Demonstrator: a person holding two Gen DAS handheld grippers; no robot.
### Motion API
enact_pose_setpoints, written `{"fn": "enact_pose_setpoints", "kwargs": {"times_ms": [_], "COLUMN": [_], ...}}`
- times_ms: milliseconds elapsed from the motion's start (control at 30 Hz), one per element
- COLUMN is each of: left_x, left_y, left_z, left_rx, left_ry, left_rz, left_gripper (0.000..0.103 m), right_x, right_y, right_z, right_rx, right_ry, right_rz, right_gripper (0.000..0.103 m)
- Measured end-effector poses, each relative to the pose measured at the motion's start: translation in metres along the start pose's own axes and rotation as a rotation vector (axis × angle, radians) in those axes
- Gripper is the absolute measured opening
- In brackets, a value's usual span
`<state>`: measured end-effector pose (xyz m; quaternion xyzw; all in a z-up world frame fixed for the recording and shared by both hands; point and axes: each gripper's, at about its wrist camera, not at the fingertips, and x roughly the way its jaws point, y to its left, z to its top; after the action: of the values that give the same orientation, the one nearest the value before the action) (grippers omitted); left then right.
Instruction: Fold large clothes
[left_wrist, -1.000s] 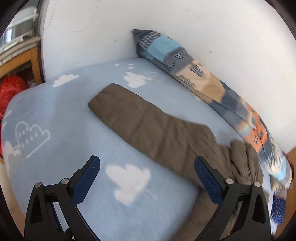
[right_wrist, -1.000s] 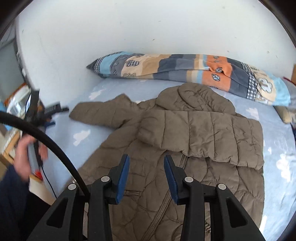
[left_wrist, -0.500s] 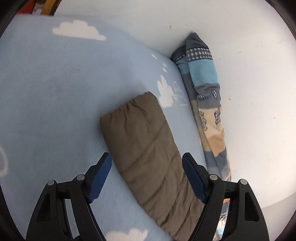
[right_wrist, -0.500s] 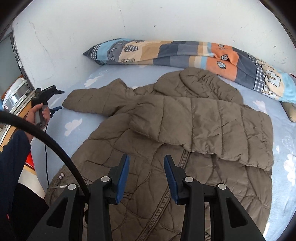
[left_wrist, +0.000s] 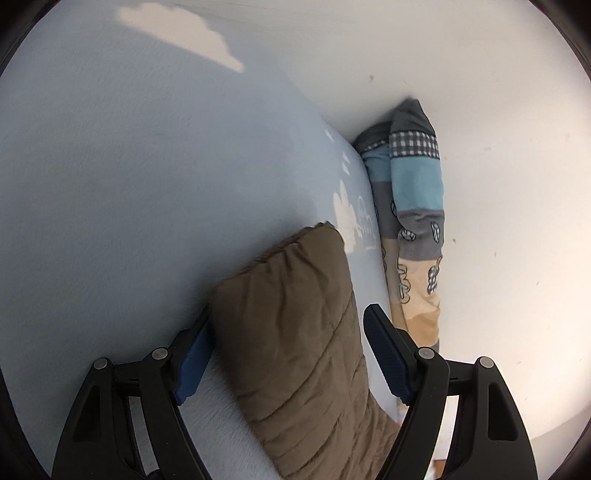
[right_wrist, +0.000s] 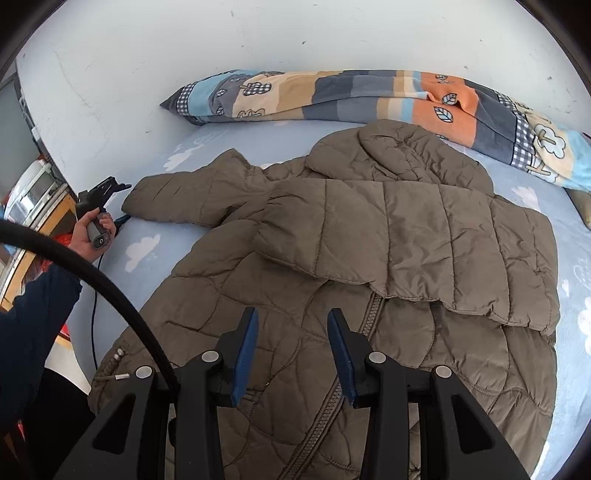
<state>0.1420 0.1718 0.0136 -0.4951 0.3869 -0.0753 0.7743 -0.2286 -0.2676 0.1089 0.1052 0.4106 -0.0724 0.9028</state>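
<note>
A brown quilted puffer jacket with a hood (right_wrist: 369, 258) lay spread front-up on a pale blue bedsheet printed with white clouds (right_wrist: 147, 243). One sleeve was folded across its chest, and its other sleeve (left_wrist: 295, 332) stretched out flat toward the bed's edge. The left gripper (left_wrist: 288, 350) straddled the cuff end of that sleeve, its blue-padded jaws standing wide on either side of the cloth; the left pad sat right against the sleeve's edge while the right pad stood clear of it, so nothing was clamped. A person's hand (right_wrist: 92, 232) held its handle. The right gripper (right_wrist: 291, 347) hovered above the jacket's zipper (right_wrist: 365, 317), jaws partly open and empty. A long patchwork pillow in blue, grey, beige and orange (right_wrist: 369, 96) lay against the white wall (right_wrist: 295, 33).
</note>
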Motion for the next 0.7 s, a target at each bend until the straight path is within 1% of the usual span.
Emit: {"fn": "enact_pose_setpoints", "kwargs": {"times_ms": [33, 67, 100, 133, 167, 233, 267, 400, 500, 600, 667, 700], "left_x": [0.002, 0.002, 0.003, 0.006, 0.005, -0.003, -0.007, -0.036, -0.060, -0.091, -0.112, -0.121], "left_y": [-0.004, -0.008, -0.010, -0.010, -0.012, -0.026, -0.035, -0.087, -0.134, -0.191, -0.224, -0.240], "left_z": [-0.002, -0.005, -0.006, -0.007, -0.008, -0.011, -0.012, -0.024, -0.041, -0.072, -0.100, -0.117], "left_rx": [0.024, 0.046, 0.050, 0.037, 0.031, 0.077, 0.098, 0.205, 0.293, 0.417, 0.493, 0.529], "left_ry": [-0.011, -0.030, -0.029, -0.007, -0.015, -0.045, -0.049, -0.087, -0.089, -0.082, -0.072, -0.061], "left_rz": [0.003, -0.001, -0.003, -0.028, -0.036, -0.028, -0.036, -0.097, -0.170, -0.256, -0.300, -0.335], "left_gripper": [0.075, 0.065, 0.025, 0.015, 0.015, 0.015, 0.015, 0.015, 0.015, 0.015, 0.015, 0.015], "right_x": [0.000, 0.000, 0.001, 0.002, 0.003, 0.003, 0.002, -0.011, -0.024, -0.041, -0.053, -0.061], "right_y": [-0.002, -0.003, -0.005, -0.006, -0.008, -0.012, -0.015, -0.032, -0.049, -0.066, -0.078, -0.086], "right_z": [0.001, 0.000, 0.001, 0.001, 0.001, 0.001, 0.002, 0.006, 0.007, 0.008, 0.008, 0.007], "right_rx": [0.007, 0.013, 0.018, 0.024, 0.031, 0.045, 0.059, 0.119, 0.180, 0.224, 0.255, 0.280], "right_ry": [-0.003, -0.004, -0.003, -0.001, 0.000, -0.002, -0.007, -0.054, -0.093, -0.145, -0.179, -0.198], "right_rz": [-0.001, -0.001, -0.001, 0.000, -0.002, -0.014, -0.017, -0.055, -0.069, -0.122, -0.161, -0.172], "right_gripper": [0.042, 0.042, 0.042, 0.042, 0.042, 0.042, 0.042, 0.042, 0.042, 0.042, 0.042, 0.042]}}
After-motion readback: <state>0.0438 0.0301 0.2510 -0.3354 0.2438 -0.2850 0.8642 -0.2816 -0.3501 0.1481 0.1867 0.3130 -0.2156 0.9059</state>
